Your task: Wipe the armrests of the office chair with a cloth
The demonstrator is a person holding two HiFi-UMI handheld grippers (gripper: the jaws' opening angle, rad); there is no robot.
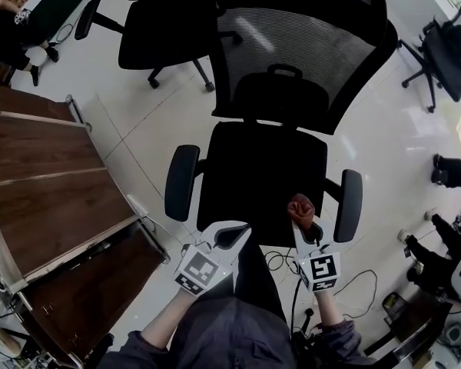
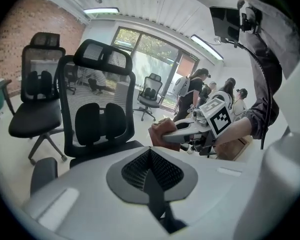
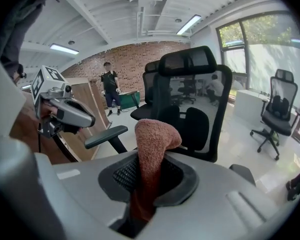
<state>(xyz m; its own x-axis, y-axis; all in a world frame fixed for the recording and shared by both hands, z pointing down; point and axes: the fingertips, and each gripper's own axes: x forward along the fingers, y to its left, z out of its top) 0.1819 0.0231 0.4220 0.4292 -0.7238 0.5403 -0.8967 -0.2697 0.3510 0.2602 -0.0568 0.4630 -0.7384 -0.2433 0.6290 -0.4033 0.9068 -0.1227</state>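
Note:
The black office chair stands in front of me, its left armrest and right armrest both bare. My right gripper is shut on a reddish-brown cloth, held above the seat's front right corner, left of the right armrest and not touching it. In the right gripper view the cloth sticks up from between the jaws. My left gripper is shut with nothing in it, over the seat's front edge, right of the left armrest. The left gripper view shows the cloth in the right gripper.
A brown wooden desk runs along the left. More black chairs stand behind and at the far right. Cables lie on the floor under the chair's front. People stand and sit around the room's edges.

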